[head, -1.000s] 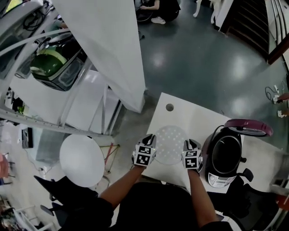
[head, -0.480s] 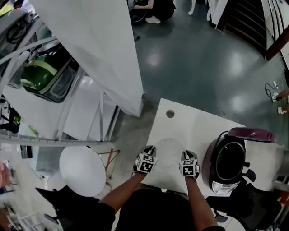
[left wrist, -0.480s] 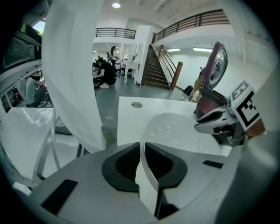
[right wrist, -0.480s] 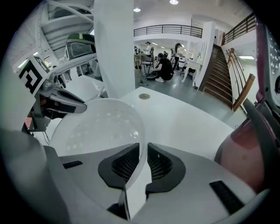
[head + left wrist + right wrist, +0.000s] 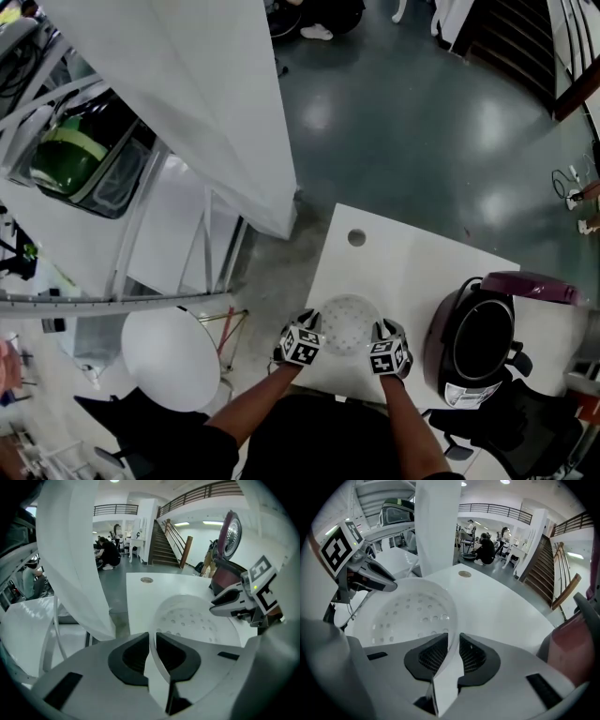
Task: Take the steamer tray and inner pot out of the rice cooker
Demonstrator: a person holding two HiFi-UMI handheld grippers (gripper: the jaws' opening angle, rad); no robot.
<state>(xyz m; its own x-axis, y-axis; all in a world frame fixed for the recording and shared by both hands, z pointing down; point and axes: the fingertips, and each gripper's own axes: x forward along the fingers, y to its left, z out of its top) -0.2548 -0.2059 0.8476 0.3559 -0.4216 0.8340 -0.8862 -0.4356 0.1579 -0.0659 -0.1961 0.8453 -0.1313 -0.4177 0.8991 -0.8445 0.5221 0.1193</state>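
The white perforated steamer tray [image 5: 349, 323] hangs level just over the near part of the white table [image 5: 412, 272], with a gripper on each side. My left gripper [image 5: 316, 328] is shut on its left rim; the rim [image 5: 154, 660] runs between the dark pads. My right gripper [image 5: 379, 333] holds the opposite rim [image 5: 451, 656] between its pads, and its jaws are opening. To the right stands the rice cooker [image 5: 473, 352], its maroon lid [image 5: 530, 286] raised and the dark inner pot [image 5: 476, 339] inside it.
A round cable hole [image 5: 356, 237] sits at the table's far left. A white round stool [image 5: 169, 356] stands on the floor to the left. A large white slanted panel [image 5: 197, 103] rises beyond it. A black chair [image 5: 506, 412] is by the cooker.
Both grippers and the tray between them have sunk toward the table and come nearer its front edge. The cooker has not moved.
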